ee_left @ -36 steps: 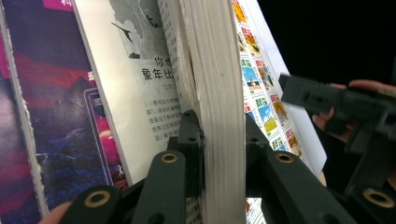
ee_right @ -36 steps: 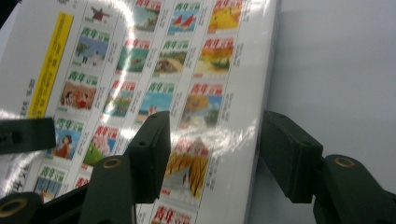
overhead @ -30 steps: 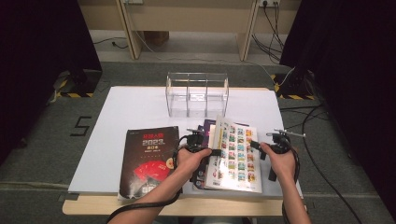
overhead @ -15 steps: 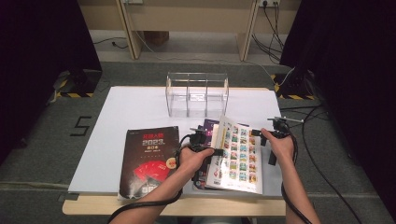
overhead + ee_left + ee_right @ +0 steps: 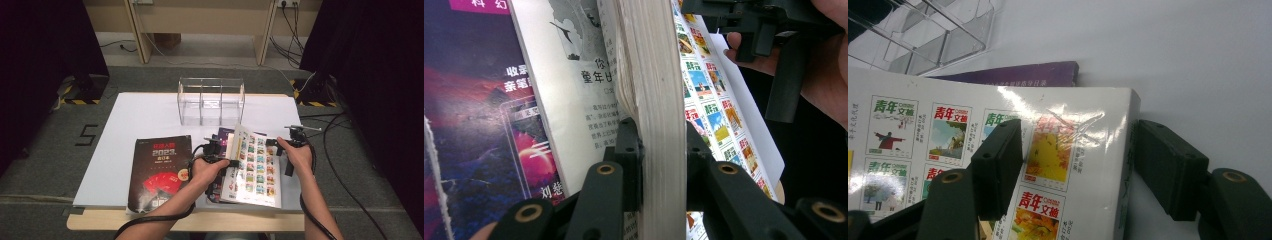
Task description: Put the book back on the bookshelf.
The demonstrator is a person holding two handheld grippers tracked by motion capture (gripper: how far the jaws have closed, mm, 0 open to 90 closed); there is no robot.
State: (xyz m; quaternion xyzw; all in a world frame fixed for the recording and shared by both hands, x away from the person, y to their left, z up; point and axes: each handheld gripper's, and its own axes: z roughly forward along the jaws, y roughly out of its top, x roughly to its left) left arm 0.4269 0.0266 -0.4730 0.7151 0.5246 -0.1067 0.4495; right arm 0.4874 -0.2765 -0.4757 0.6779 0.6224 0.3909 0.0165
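While clamped, magazine (image 5: 659,100) between left jaws

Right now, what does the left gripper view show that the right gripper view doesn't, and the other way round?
Left gripper view: the left gripper shut on the magazine's page edges, an inner printed page, and a dark purple cover. Right gripper view: the clear acrylic organizer and white tabletop, with the right gripper open. Both show the magazine's tiled cover.

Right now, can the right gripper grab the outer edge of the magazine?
Probably yes. The right gripper is open, and its jaws already stand on either side of the magazine at its edge. Nothing lies between them. The left gripper clamps the pages on the other side.
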